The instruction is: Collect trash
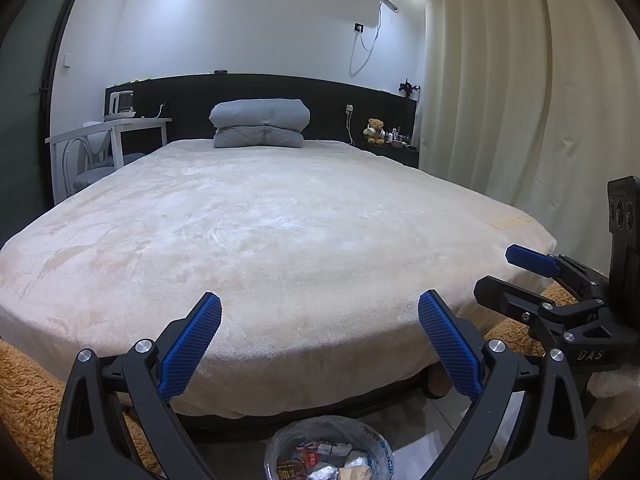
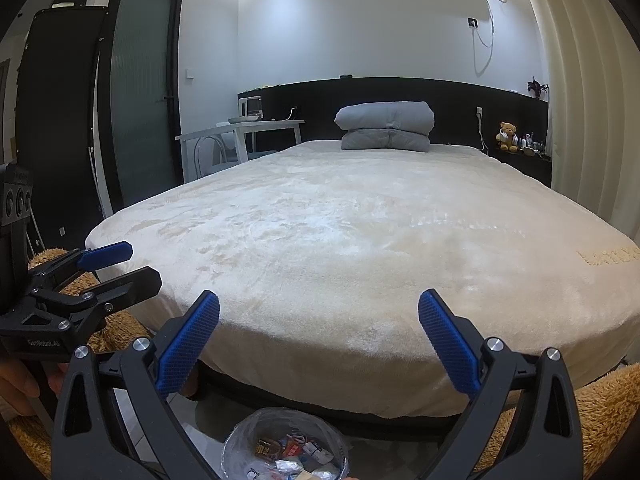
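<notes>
A small bin lined with a clear plastic bag (image 1: 280, 440) stands on the floor at the foot of the bed, below both grippers; it also shows in the right wrist view (image 2: 240, 436). It holds several wrappers and crumpled papers (image 1: 324, 462). My left gripper (image 1: 320, 320) is open and empty above the bin, over the bed's edge. My right gripper (image 2: 319, 318) is open and empty beside it. Each gripper shows in the other's view: the right one at the right edge (image 1: 516, 272), the left one at the left edge (image 2: 132, 264).
A large bed with a cream blanket (image 1: 260, 220) fills the view, with a folded grey duvet (image 1: 260, 122) at the headboard. Orange shaggy rugs (image 1: 24, 392) flank the bin. White desk and chair (image 1: 104, 140) far left, curtains (image 1: 500, 80) right, dark door (image 2: 140, 92).
</notes>
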`<state>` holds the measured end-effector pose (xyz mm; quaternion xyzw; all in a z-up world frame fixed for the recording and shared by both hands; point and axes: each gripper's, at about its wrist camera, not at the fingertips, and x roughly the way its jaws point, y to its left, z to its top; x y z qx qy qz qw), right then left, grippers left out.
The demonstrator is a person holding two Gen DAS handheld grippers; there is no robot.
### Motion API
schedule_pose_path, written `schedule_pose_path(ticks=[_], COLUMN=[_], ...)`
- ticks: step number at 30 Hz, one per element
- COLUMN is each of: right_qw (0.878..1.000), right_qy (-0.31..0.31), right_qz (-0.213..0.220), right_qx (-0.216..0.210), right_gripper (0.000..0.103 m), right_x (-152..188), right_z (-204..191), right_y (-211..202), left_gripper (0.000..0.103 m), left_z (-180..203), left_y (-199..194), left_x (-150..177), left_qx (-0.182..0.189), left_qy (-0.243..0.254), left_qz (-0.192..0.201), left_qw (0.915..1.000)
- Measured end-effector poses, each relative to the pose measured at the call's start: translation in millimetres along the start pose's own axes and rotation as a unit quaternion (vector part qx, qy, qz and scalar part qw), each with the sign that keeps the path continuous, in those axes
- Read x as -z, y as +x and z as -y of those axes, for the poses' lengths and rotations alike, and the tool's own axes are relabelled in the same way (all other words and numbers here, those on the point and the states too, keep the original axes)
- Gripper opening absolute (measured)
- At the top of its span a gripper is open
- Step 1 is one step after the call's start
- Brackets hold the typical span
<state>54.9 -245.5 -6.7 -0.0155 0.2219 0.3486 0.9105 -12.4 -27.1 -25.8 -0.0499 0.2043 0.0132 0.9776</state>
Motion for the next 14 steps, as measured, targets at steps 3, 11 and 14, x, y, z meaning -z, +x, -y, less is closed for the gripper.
schedule_pose_path(ticks=[3,11,14], right_qw=[1.000,1.000,1.000], right_qy=[-0.002,0.000,0.001], right_qz=[-0.001,0.001,0.002], right_qx=[0.000,-0.001,-0.001], right_gripper=[0.098,0.098,0.098], right_x=[0.0,-0.1,-0.4], right_z=[-0.1,2.1,5.4], right_y=[0.0,0.8,0.9], left_gripper=[0.097,0.097,0.097], left_z=[-0.6,-0.7,-1.1], left_y=[-0.8,-0.7,-1.6], left_x=[-0.5,-0.8,-0.9], left_qx=[0.001,-0.006,-0.005], left_qy=[0.000,0.000,0.000], left_qz=[0.001,0.000,0.001], left_qw=[1.0000,1.0000,1.0000])
